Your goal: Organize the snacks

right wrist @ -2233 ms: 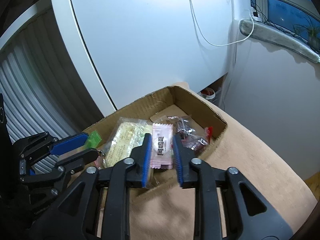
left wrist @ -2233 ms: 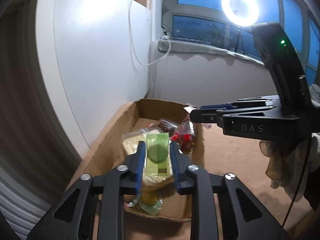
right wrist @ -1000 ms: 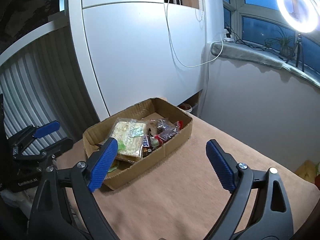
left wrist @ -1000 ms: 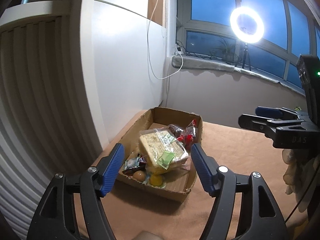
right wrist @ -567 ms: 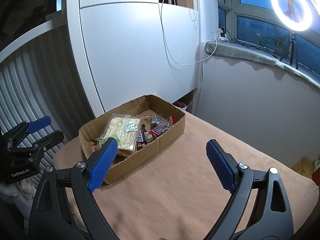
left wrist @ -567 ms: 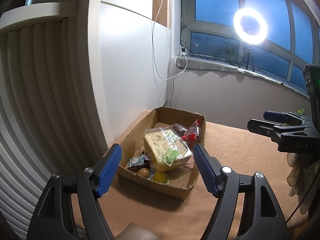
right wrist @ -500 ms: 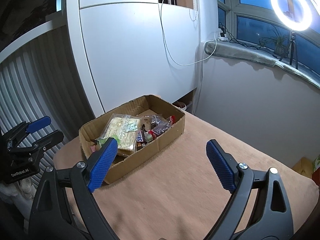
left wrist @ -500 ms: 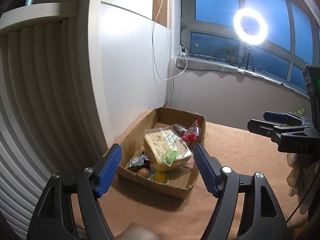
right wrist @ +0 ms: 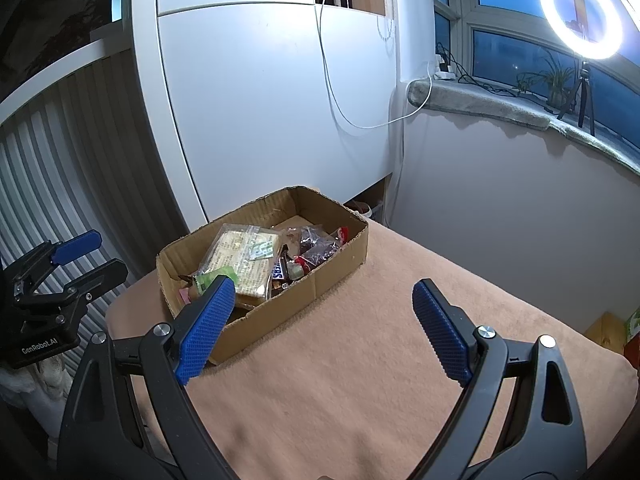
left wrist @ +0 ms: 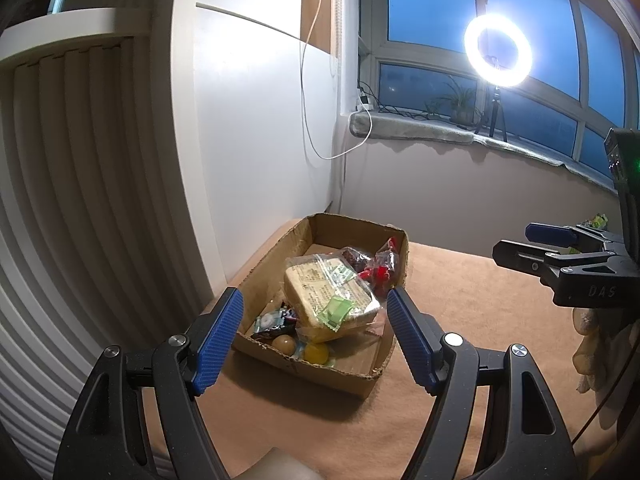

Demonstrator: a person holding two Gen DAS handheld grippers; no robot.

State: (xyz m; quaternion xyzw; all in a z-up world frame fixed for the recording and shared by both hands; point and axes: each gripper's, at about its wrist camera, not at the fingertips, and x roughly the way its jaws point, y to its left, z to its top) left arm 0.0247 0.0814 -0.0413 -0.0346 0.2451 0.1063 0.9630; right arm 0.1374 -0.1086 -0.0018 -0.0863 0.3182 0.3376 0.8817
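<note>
Tan cloth-covered table (right wrist: 360,380) by the white cabinet and window, lit by a ring light (left wrist: 498,51). Cardboard box (left wrist: 384,372) is seated at the table's far corner, close to the edge; snacks are piled inside it, a bagged cracker pack (left wrist: 324,292) on top with a green sachet (left wrist: 336,311) resting on it. Left gripper (left wrist: 312,334) and right gripper (right wrist: 320,326) are held short of the box, jaws spread wide, nothing gripped. Risks: sachet could slide off the slick bag; box could be nudged off the edge if bumped.
</note>
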